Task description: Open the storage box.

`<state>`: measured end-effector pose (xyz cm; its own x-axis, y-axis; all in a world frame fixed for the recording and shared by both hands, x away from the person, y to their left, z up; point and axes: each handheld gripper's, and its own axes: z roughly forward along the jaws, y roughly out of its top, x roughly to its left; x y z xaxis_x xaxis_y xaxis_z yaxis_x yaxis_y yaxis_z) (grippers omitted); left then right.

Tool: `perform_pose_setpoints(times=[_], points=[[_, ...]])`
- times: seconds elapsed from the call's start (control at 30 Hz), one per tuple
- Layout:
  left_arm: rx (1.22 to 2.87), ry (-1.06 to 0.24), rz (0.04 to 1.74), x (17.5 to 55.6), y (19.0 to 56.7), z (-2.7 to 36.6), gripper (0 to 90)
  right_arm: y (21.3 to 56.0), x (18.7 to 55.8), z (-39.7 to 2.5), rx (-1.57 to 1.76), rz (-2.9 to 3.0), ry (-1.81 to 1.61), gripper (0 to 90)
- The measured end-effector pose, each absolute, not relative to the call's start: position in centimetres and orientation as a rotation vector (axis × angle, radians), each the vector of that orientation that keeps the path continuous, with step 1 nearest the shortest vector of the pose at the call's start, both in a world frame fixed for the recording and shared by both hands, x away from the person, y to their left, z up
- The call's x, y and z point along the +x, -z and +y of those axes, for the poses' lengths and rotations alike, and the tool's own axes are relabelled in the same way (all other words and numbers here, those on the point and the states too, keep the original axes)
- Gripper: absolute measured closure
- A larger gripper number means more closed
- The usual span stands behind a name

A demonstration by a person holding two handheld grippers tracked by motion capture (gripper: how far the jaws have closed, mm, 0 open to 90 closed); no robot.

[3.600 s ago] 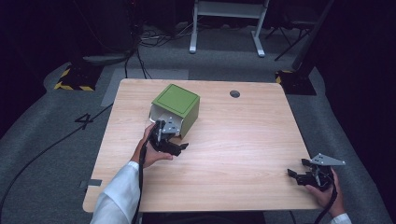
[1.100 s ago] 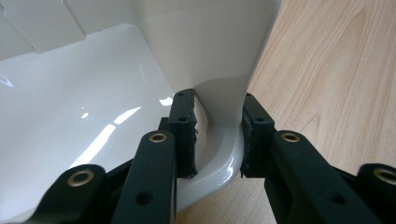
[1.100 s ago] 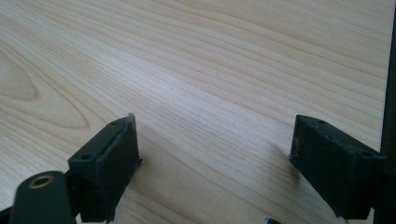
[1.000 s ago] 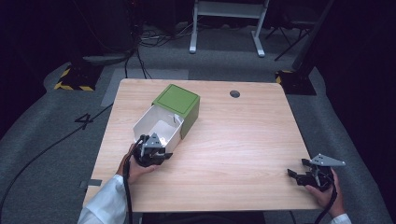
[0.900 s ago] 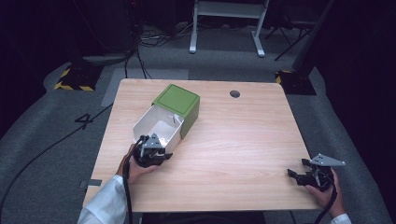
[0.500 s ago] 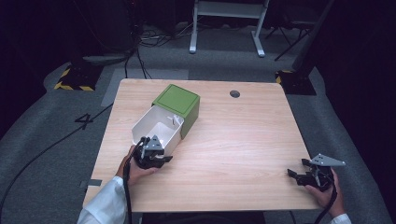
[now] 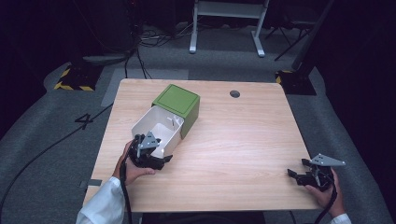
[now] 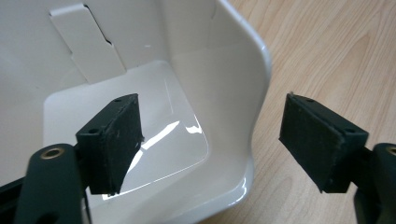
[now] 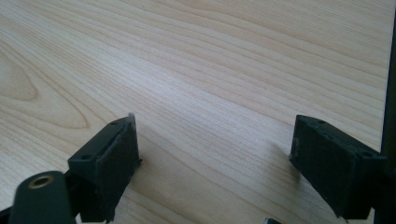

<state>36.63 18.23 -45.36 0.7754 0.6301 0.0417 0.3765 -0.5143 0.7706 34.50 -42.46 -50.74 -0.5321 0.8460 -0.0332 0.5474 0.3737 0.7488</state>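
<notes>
A green box (image 7: 176, 100) lies on the left half of the wooden table (image 7: 243, 140). Its white inner drawer (image 7: 156, 127) is slid out toward the front left and holds nothing. My left gripper (image 7: 156, 151) is at the drawer's near end. In the left gripper view this gripper (image 8: 212, 121) is open and straddles the drawer's curved wall (image 8: 243, 93), one jaw inside and one outside above the tabletop. My right gripper (image 7: 299, 168) rests near the front right corner. It is open over bare wood, as the right gripper view of the gripper (image 9: 217, 135) shows.
A small round cable hole (image 7: 235, 94) sits near the table's far edge. Cables and a white metal frame (image 7: 226, 23) are on the floor behind the table. A black cable (image 7: 46, 149) runs along the floor at the left.
The white drawer has come out of the green box toward the front left, with my left gripper at its end. Over the last second little has moved. The right gripper has stayed put.
</notes>
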Motion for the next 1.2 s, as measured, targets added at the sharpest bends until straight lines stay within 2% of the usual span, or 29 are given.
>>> perform_pose_setpoints(times=[0.2,0.57,1.2], points=[[2.161,-0.466,0.72,35.2,44.3,18.9,16.5,50.7,34.5,-42.5,1.211,2.226,-0.98,15.3],[2.21,-0.55,0.724,32.6,43.8,20.8,16.7,50.7,34.5,-42.5,1.213,2.226,-0.98,15.2],[2.27,-0.622,0.884,30.1,46.9,24.8,18.1,50.7,34.5,-42.5,1.212,2.225,-0.979,15.2]])
